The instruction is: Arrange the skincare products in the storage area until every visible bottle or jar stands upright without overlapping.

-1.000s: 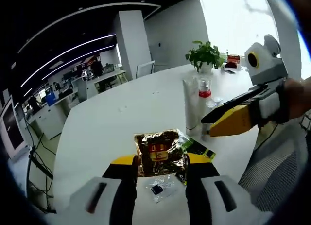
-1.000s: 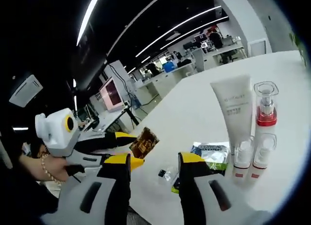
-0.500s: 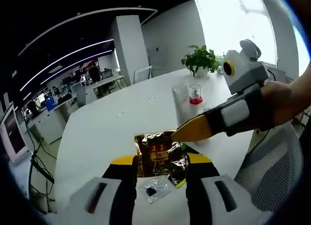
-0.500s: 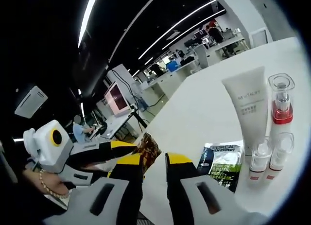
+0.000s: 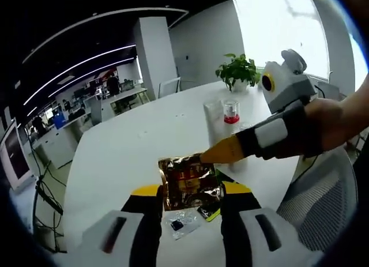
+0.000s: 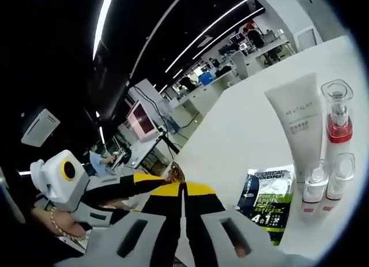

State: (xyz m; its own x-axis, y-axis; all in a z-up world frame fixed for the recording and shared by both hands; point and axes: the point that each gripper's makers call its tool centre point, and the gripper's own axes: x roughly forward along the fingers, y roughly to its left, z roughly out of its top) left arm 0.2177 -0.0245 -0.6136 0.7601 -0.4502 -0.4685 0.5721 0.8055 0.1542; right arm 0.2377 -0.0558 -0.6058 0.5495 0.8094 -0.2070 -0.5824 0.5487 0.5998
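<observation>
L gripper [image 5: 190,196]: your jaws are clamped on the gold foil sachet [image 5: 190,180], held up above the white table [image 5: 127,151]. R gripper [image 6: 182,193]: jaws read as pressed together w/ the sachet's top corner poking up just behind the tips; in the left gripper view its yellow tip touches the sachet's upper right edge. Can't confirm it actually has foil pinched.

Task items sit on the table off to the right: white tube [image 6: 298,121] standing cap-down, red-collared pump bottle [image 6: 338,120] just beside it, two small vials [image 6: 314,188] in front, all upright. Green/black sachet [image 6: 265,200] lies flat next to them; a small clear packet [image 5: 181,224] lies under your L jaws.

Risks, as I judge them:
- Two grips on one thin sachet: pull apart and the foil may tear or slip out of one side.
- R grip looks marginal, at a corner only; release L too soon and it may drop.
- Swinging R toward the bottles could knock the vials or the pump, which look top-heavy and close-packed.
- Putting the sachet down on the green one = overlap.
</observation>
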